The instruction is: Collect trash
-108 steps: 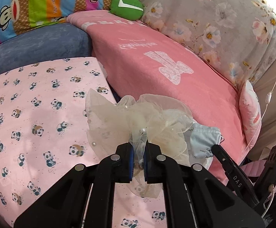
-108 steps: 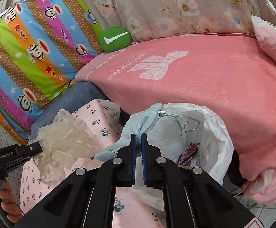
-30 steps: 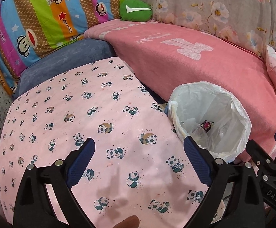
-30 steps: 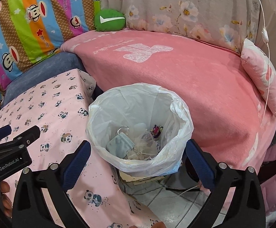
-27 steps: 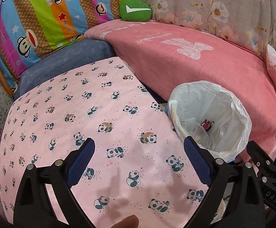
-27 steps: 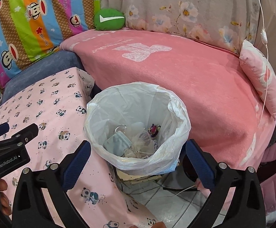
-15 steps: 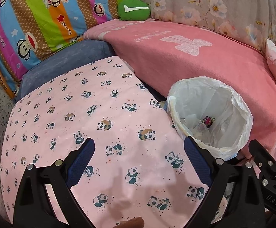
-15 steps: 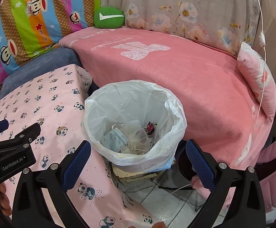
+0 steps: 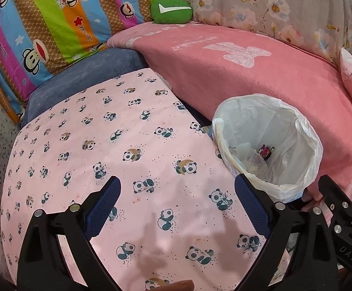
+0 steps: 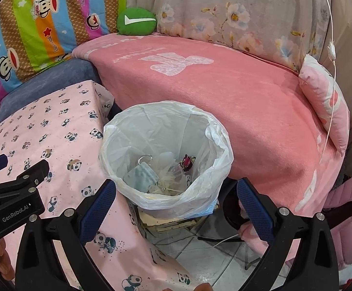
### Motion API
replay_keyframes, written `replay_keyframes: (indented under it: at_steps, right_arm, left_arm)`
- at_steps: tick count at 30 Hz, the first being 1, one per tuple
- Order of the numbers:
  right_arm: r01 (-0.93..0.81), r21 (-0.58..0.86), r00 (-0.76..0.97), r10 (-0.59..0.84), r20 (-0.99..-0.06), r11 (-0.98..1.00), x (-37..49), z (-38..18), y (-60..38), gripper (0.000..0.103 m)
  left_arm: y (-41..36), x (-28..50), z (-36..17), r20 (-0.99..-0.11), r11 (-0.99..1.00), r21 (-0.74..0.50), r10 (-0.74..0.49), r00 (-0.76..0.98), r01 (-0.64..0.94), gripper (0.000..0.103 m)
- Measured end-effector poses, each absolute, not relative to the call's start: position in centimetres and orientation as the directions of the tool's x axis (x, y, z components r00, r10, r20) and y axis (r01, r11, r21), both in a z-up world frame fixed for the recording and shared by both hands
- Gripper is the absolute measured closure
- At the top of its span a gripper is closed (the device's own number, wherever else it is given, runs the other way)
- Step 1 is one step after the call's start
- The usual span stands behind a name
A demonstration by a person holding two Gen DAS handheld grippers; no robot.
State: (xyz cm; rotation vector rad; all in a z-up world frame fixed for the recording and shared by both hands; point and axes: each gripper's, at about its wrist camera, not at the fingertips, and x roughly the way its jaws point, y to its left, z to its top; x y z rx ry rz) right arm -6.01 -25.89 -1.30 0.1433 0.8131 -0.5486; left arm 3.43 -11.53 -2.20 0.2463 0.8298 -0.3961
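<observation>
While the left gripper [image 9: 177, 202] hangs over the panda cloth [image 9: 83, 150], fingers spread and empty, the bin [image 9: 307, 133] sits ahead to its right, off the cloth's edge.

Right view: right gripper [image 10: 176, 205] spread, empty, directly before the bin [image 10: 214, 131]. Mask [image 10: 140, 173] and tulle [image 10: 170, 181] lie inside. Right hand nearer; no loose trash visible.

Pink blanketed sofa [image 10: 224, 92], floral backrest cover [image 10: 236, 7], panda-print tablecloth [image 9: 103, 145], tiled floor [image 10: 200, 259]
</observation>
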Motion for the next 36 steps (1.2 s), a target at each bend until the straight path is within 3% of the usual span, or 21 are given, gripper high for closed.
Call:
replay_keyframes:
  at_steps: [36]
  right_arm:
    - [0.543, -0.082, 0.541, -0.423, -0.727, 0.836, -6.7, -1.9, -26.9, 0.007]
  left_arm:
    - [-13.2, 2.2, -2.4, -0.759, 0.878, 0.075, -0.257, 0.598, 0.473, 0.014]
